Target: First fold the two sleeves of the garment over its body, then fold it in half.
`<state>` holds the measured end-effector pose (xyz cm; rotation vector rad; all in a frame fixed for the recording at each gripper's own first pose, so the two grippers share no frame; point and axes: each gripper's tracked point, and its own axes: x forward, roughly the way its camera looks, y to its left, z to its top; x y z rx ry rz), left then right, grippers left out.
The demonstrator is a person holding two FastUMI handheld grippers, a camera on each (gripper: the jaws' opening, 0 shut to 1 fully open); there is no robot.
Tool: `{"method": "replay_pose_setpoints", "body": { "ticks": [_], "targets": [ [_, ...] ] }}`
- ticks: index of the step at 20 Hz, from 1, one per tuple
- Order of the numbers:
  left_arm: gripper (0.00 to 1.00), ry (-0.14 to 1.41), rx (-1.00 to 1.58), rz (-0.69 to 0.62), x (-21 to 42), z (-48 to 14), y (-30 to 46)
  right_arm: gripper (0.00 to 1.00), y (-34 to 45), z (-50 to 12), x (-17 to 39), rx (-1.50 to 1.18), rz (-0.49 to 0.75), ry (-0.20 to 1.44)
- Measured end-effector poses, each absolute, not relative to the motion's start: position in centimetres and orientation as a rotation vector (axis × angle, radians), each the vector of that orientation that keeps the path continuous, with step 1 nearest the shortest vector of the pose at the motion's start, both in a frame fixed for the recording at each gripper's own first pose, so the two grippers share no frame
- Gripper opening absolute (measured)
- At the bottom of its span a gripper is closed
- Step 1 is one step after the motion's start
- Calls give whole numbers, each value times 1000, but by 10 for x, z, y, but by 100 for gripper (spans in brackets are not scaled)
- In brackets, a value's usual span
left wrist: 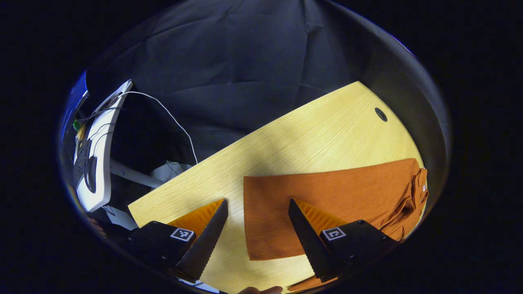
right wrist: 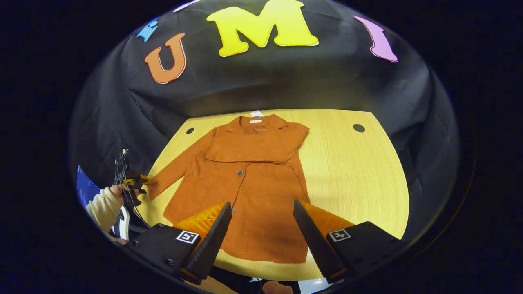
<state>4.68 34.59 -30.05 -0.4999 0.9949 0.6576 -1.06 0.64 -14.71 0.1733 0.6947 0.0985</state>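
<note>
Lies flat on the table point(right wrist: 359, 171), the orange garment point(right wrist: 253, 196), collar at 12 o'clock and hem at 6, one sleeve already folded over the chest and the other sleeve point(right wrist: 175, 171) stretched out toward 8 o'clock. Sits right at that sleeve's cuff, the left tool point(right wrist: 137, 179), far nearer than the right tool point(right wrist: 261, 228) hovering spread above the hem. Gapes wide in its own view too, the left tool point(left wrist: 257, 228), with cloth edge between the fingers and nothing gripped.

garment point(right wrist: 249, 183): ribbed matt cloth | table point(right wrist: 351, 171): smooth pale wood grain, perhaps laminate
</note>
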Motion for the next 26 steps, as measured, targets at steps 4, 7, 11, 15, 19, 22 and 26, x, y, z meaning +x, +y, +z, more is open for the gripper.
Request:
{"method": "replay_pose_setpoints", "body": {
  "ticks": [4, 7, 11, 15, 19, 22, 26],
  "targets": [
    [97, 1109, -512, 614, 52, -299, 341, 99, 15, -159, -14, 193, 112, 724],
    [96, 1179, -533, 581, 51, -299, 342, 99, 20, -163, -14, 214, 125, 733],
    [72, 1212, -520, 528, 52, -300, 342, 98, 18, -161, -13, 230, 146, 725],
    [24, 1213, -527, 518, 58, -300, 338, 95, 5, -161, -17, 235, 140, 705],
    [15, 1188, -539, 474, 65, -299, 337, 98, -7, -167, -25, 251, 127, 713],
    [5, 1184, -534, 435, 66, -295, 336, 99, -15, -170, -28, 260, 122, 713],
    [4, 1132, -438, 382, 74, -279, 341, 99, -22, -176, -30, 256, 123, 722]
  ]
}}
